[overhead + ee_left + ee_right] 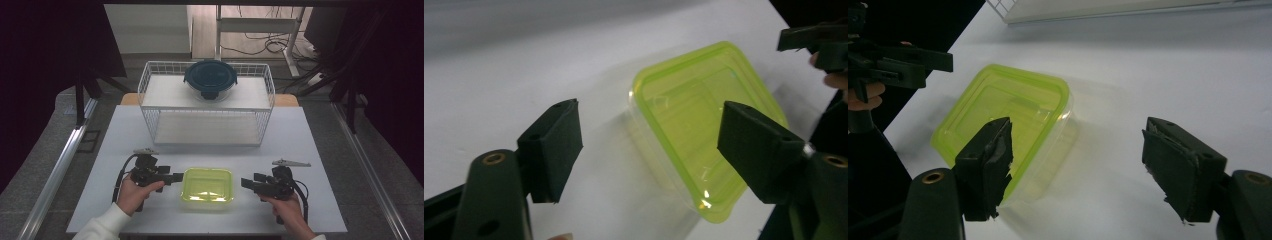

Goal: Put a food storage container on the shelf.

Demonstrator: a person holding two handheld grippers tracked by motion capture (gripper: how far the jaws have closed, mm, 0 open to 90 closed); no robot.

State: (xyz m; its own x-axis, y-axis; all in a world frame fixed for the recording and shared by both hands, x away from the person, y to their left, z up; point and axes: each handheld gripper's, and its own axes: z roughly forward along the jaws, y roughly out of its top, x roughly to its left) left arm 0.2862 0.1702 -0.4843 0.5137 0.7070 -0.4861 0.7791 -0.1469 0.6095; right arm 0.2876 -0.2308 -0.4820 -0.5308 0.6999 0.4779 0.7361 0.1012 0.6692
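Two grippers, one on each side of a green-lidded tub [207,184] sitting near the front edge of the white counter [310,145]. Left gripper [176,177] points in at the tub's left side, jaws spread wide with nothing clamped; in its own view the tub [696,125] lies ahead between the two pads [555,145], not touched by either. Right gripper [246,183] is just beside the tub's right side, a small gap showing from above, and its jaws are apart too. From the right gripper view the tub [1008,115] sits behind the left-hand pad [990,160], while the other pad hangs over bare counter. Can't tell from there if that pad brushes the lid or not. Farther back on the counter stands a white wire rack [150,80], and a round bowl with a dark blue lid [210,77] rests on its top shelf.
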